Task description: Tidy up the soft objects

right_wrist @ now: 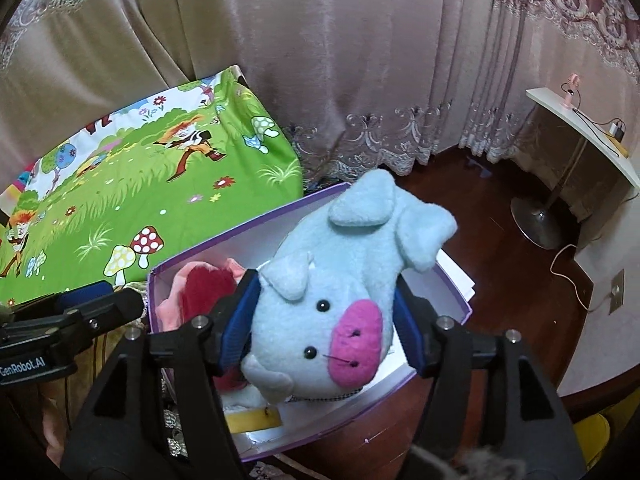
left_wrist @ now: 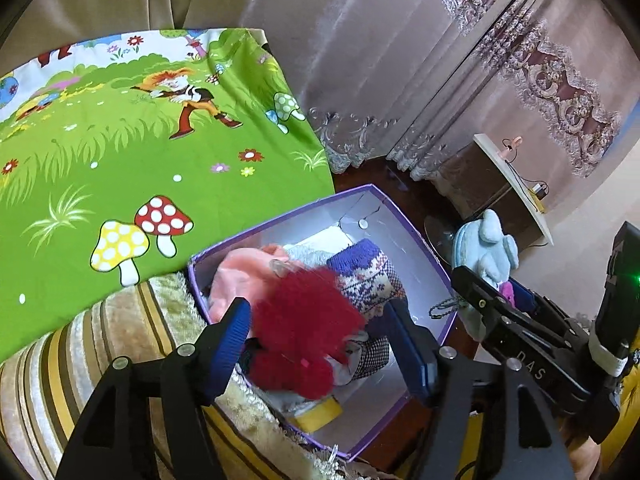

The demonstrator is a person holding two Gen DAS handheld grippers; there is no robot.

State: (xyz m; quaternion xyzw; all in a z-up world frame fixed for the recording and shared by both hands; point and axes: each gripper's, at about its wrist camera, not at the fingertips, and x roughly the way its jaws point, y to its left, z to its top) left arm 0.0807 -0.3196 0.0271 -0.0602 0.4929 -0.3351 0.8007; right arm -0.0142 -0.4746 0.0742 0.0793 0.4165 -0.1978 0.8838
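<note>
A purple-rimmed white box (left_wrist: 280, 220) sits at the bed's edge and holds a pink plush (left_wrist: 236, 276), a patterned knit sock (left_wrist: 368, 276) and a yellow tape roll (left_wrist: 316, 416). My left gripper (left_wrist: 320, 338) hangs over it, open. A blurred red fluffy toy (left_wrist: 304, 332) lies between its fingers, brushing the left pad and apart from the right one. My right gripper (right_wrist: 324, 316) holds a light-blue pig plush (right_wrist: 336, 300) by the head above the box (right_wrist: 224, 240), both pads against its sides. In the left wrist view the pig (left_wrist: 488, 248) shows at the box's right.
A green cartoon sheet (left_wrist: 120, 140) covers the bed, with a striped plush blanket (left_wrist: 60, 380) under the box. Curtains (right_wrist: 360, 60) hang behind. A wooden floor (right_wrist: 500, 260), a round stand base (right_wrist: 540, 220) and a white side table (right_wrist: 580, 128) lie to the right.
</note>
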